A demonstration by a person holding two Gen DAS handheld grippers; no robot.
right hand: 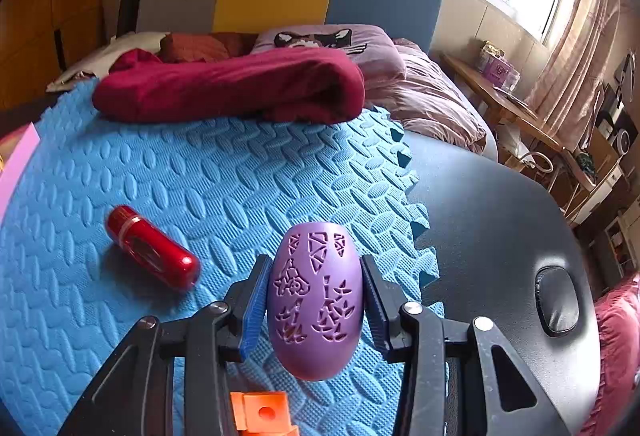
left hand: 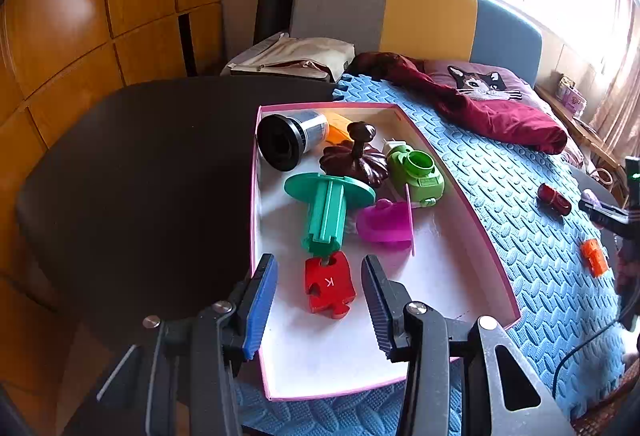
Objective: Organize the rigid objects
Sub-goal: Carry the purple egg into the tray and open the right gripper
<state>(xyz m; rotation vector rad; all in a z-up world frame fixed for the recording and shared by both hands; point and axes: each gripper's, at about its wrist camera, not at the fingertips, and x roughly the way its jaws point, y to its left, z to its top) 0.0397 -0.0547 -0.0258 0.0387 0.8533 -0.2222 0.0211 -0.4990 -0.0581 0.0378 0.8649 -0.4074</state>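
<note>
our right tongs (right hand: 314, 304) clenched on a purple egg (right hand: 315, 300) at lower centre, our left tongs (left hand: 320, 300) released over the pink box (left hand: 460, 192), red puzzle piece (left hand: 329, 284) between them

Orange block (right hand: 262, 412) cut off by bottom edge, partly behind gripper.

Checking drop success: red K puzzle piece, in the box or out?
In. The red K puzzle piece lies flat on the white floor of the pink box, between the open left tongs, untouched.
</note>
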